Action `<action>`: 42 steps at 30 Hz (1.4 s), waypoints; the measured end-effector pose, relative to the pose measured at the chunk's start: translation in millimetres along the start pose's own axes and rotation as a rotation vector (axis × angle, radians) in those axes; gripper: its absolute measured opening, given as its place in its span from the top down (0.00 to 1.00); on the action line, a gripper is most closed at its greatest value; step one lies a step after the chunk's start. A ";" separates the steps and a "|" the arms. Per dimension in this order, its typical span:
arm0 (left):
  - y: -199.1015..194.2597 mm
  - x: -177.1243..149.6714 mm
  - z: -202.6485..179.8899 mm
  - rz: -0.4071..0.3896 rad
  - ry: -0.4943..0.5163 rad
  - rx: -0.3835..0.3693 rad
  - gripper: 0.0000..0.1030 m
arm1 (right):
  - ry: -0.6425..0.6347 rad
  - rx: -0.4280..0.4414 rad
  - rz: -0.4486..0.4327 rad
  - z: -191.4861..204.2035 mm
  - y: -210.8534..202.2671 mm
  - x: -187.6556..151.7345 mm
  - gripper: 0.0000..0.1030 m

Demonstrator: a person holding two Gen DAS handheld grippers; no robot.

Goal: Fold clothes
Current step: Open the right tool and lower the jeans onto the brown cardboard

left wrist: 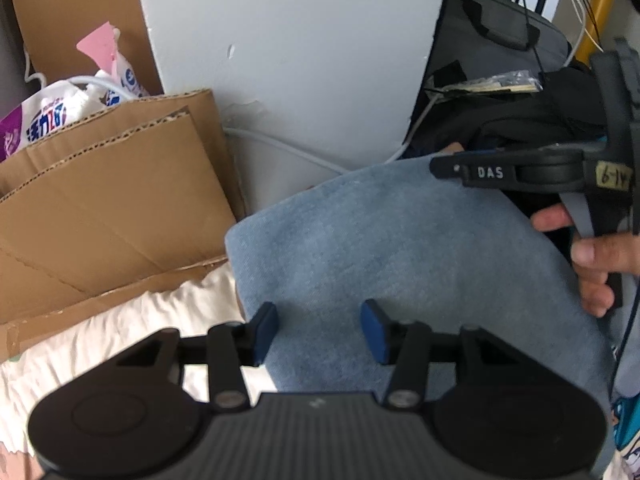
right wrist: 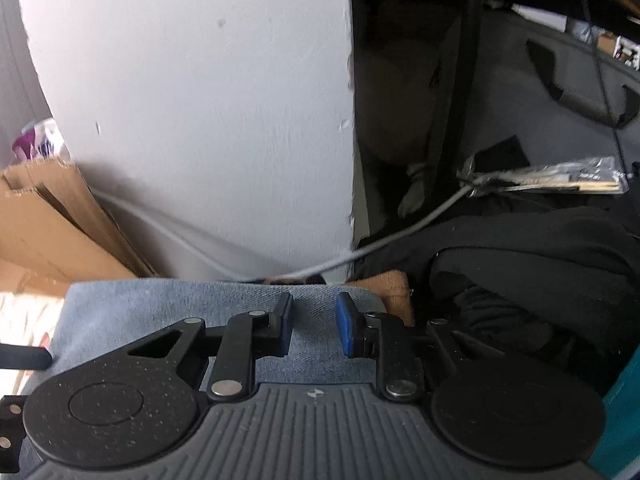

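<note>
The light blue denim garment [left wrist: 400, 248] lies flat on a cream, wrinkled cloth surface [left wrist: 120, 332], filling the left wrist view from centre to 5 o'clock, its rounded far edge toward 12 o'clock. In the right wrist view the same garment occupies the 6 to 9 o'clock sector, and its far edge runs just ahead of the fingertips. The left gripper [left wrist: 318, 330] hangs over the near part of the denim with its blue-padded jaws about half apart; nothing is clamped between them, though whether the pads touch the cloth cannot be told. The right gripper [right wrist: 314, 322], held in a person's hand [left wrist: 592, 256] at 3 o'clock in the left wrist view, stands at the far edge with its jaws narrowly apart; denim lies beneath the gap, yet no fold of it is visibly pinched. A dark black garment [right wrist: 520, 264] lies at 3 o'clock, just beside the denim, and flattened brown cardboard [left wrist: 108, 208] stands at 9 o'clock. The step in hand appears to be taking hold of the denim for a fold. To do it well, each gripper should gather a full layer at an edge, not the flat middle, before lifting; both should rise together to keep the crease straight. The grey cable [right wrist: 280, 268] behind the far edge is a snag risk.
</note>
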State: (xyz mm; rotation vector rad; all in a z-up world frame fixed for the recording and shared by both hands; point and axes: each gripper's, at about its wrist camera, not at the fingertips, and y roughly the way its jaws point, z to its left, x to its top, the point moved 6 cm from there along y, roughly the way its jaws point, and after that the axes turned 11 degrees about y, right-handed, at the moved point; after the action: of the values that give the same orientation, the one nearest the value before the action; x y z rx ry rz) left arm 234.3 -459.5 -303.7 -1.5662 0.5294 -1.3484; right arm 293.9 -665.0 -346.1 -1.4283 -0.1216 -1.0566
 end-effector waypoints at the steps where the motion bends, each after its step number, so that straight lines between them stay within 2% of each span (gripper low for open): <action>1: -0.2 1.0 -0.3 0.004 0.004 0.002 0.50 | -0.011 -0.002 0.025 0.3 1.2 2.5 0.77; 4: -3.6 3.2 -2.6 0.008 0.028 0.011 0.50 | -0.024 0.011 0.058 0.2 -8.0 11.3 0.75; 7: -14.3 3.0 -10.4 0.008 0.076 0.023 0.51 | -0.003 0.067 0.079 -5.7 -21.5 11.4 0.74; 11: -22.4 5.8 -20.4 0.008 0.128 0.033 0.54 | -0.037 0.050 0.093 -9.8 -31.7 -6.0 0.74; 14: -29.7 4.3 -35.2 -0.013 0.197 0.008 0.56 | -0.051 0.082 0.091 -7.9 -45.7 -24.4 0.67; 17: -31.8 -3.2 -45.4 -0.005 0.258 -0.022 0.56 | -0.096 0.109 0.085 -1.6 -59.0 -44.3 0.67; 21: -29.0 -16.7 -40.6 0.021 0.229 -0.049 0.60 | -0.205 0.129 0.081 13.0 -68.3 -67.6 0.67; 24: -25.1 -22.9 -41.8 0.017 0.261 -0.033 0.59 | -0.210 0.151 0.080 20.7 -74.6 -76.0 0.67; 31: -10.0 -26.4 -35.2 0.013 0.191 -0.046 0.57 | -0.225 0.224 0.098 35.3 -87.2 -90.9 0.67; 36: -10.6 -29.7 -33.6 0.012 0.188 -0.046 0.57 | -0.246 0.282 0.122 46.3 -101.4 -111.6 0.68; 38: -10.4 -30.5 -34.4 0.011 0.188 -0.041 0.57 | -0.284 0.265 0.103 51.7 -106.0 -120.1 0.69; 42: -10.6 -32.2 -33.7 0.006 0.181 -0.038 0.57 | -0.276 0.254 0.098 50.8 -116.5 -128.1 0.69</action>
State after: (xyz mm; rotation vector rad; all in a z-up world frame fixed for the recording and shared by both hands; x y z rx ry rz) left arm 191.1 -441.5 -313.4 -1.4792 0.6730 -1.4921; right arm 171.5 -533.2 -331.6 -1.3266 -0.3687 -0.7317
